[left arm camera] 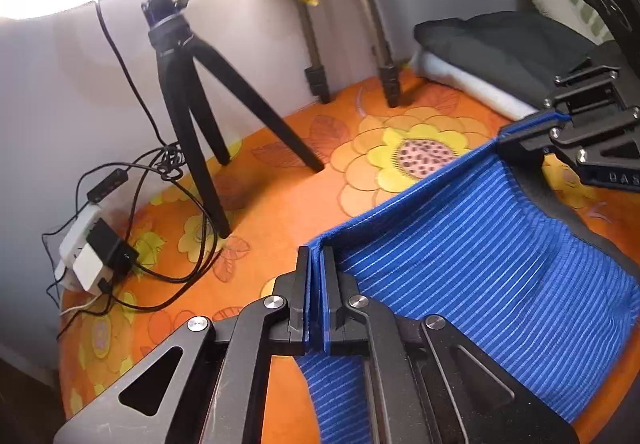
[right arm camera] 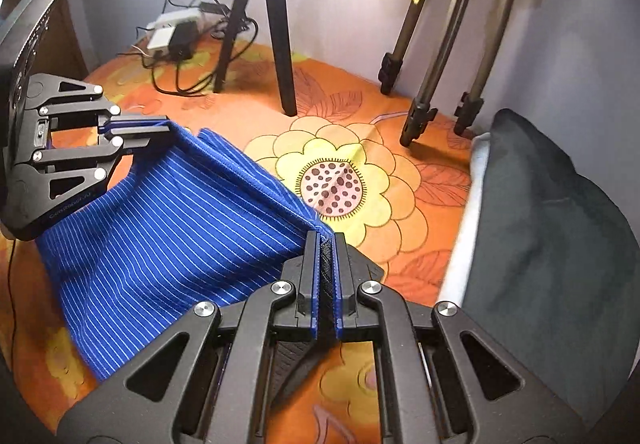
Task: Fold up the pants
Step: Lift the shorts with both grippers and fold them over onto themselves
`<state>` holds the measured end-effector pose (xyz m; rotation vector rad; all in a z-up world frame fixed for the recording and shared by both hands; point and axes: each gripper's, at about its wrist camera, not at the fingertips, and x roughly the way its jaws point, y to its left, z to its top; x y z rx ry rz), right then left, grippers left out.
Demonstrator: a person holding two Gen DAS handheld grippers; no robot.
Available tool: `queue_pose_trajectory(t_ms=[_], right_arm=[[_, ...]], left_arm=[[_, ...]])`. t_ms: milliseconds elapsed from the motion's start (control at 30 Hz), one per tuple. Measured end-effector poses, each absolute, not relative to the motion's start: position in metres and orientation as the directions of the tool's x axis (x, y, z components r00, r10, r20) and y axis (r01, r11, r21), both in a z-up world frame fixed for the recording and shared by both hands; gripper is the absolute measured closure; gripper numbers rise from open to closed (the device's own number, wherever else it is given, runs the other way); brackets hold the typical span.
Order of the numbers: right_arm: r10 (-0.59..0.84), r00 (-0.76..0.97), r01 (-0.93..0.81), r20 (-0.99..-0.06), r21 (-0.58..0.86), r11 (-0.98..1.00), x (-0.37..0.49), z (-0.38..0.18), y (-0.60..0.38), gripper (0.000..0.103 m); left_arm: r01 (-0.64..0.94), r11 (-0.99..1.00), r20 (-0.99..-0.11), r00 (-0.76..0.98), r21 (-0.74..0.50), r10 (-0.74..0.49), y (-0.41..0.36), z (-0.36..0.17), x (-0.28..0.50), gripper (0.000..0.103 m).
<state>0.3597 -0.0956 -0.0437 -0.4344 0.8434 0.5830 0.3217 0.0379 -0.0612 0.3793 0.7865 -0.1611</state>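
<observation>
The pants (left arm camera: 460,244) are blue with thin white stripes and a dark inner side. They hang stretched between my two grippers above the orange flowered cloth (left arm camera: 280,180). My left gripper (left arm camera: 318,256) is shut on one corner of the top edge. My right gripper (right arm camera: 327,244) is shut on the other corner, with dark ribbed fabric between its jaws. Each gripper shows in the other's view: the right one (left arm camera: 532,124) at the right, the left one (right arm camera: 160,122) at the left. The pants (right arm camera: 168,228) sag down to the cloth below.
A small black tripod (left arm camera: 188,100) stands at the back, with a power strip and tangled cables (left arm camera: 100,248) at the left. Legs of a larger tripod (right arm camera: 432,84) stand by the wall. A dark folded garment on white padding (right arm camera: 552,236) lies at the right.
</observation>
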Motion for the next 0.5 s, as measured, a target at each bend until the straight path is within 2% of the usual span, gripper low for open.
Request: queue_pose_trajectory(t_ms=[300, 367, 433, 467, 500], right_arm=[[0.231, 0.547, -0.617, -0.805, -0.201, 0.761, 0.370, -0.055, -0.084, 0.097], [0.216, 0.549, -0.605, -0.807, -0.206, 0.769, 0.371, -0.055, -0.085, 0.097], [0.191, 0.552, -0.577, -0.812, -0.206, 0.791, 0.372, -0.053, -0.088, 0.094], [0.187, 0.551, -0.566, -0.813, -0.199, 0.800, 0.372, -0.051, -0.090, 0.090], [0.187, 0.553, -0.558, -0.812, -0.194, 0.807, 0.371, -0.049, -0.092, 0.079]], left_arm=[[0.278, 0.916, -0.732, 0.681, 0.289, 0.024, 0.038, -0.074, 0.336, 0.100], [0.271, 0.911, -0.732, 0.679, 0.311, 0.048, 0.035, -0.076, 0.337, 0.096], [0.262, 0.913, -0.735, 0.676, 0.314, 0.059, 0.035, -0.075, 0.338, 0.092], [0.254, 0.917, -0.734, 0.676, 0.307, 0.059, 0.036, -0.072, 0.337, 0.084], [0.249, 0.921, -0.735, 0.675, 0.299, 0.056, 0.039, -0.070, 0.337, 0.079]])
